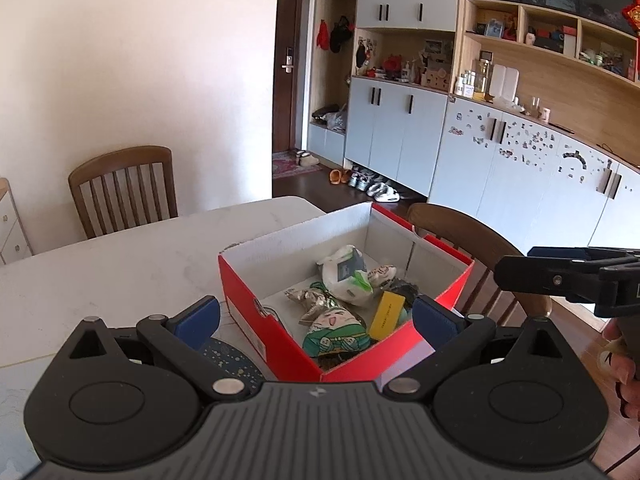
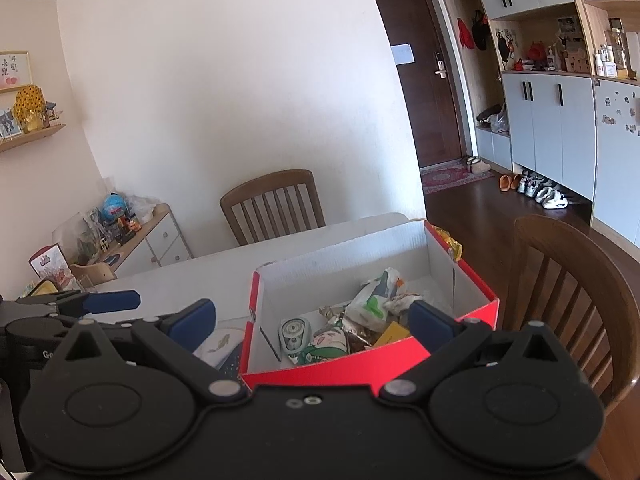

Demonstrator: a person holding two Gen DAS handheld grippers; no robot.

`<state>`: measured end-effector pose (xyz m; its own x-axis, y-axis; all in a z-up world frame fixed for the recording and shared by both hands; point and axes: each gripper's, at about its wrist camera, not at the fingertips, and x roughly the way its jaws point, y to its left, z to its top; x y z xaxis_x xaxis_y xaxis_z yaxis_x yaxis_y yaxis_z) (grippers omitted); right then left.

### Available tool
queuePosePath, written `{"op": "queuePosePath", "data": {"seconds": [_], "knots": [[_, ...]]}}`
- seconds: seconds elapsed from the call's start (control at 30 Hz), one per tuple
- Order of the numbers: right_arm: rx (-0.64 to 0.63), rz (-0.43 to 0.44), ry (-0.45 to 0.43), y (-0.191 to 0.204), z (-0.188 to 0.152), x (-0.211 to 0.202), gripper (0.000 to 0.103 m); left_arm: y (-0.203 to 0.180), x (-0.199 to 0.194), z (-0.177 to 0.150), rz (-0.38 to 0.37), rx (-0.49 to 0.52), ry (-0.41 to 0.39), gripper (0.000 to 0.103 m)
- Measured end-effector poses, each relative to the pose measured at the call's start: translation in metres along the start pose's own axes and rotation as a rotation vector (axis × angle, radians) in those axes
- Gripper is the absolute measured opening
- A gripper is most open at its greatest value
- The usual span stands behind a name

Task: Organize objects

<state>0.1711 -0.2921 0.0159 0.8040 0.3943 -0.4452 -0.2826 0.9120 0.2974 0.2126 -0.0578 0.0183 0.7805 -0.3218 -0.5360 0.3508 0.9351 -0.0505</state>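
Hovering with jaws spread wide, the left gripper [image 1: 316, 320] is facing one red box [image 1: 272, 332] on the white table [image 1: 120, 264], holding one green doll [image 1: 332, 336], one yellow card [image 1: 386, 314]; two chairs showing; the right wrist view is showing the right gripper [image 2: 312, 326] equally wide, plus one white scale-like toy [image 2: 294, 336] hidden from the left.

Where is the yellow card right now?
In the left wrist view the yellow card stands tilted inside the red box, at its near right, between the green cartoon plush and the white plastic bag.
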Motion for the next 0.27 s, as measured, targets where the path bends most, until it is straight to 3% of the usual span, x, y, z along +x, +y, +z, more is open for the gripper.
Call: {"op": "queuePosePath", "data": {"seconds": [0.27], "knots": [[-0.002,0.001,0.013,0.0004,0.0004,0.002,0.102,-0.0002,-0.0007,-0.0011,-0.008,0.013,-0.003,0.103]]}}
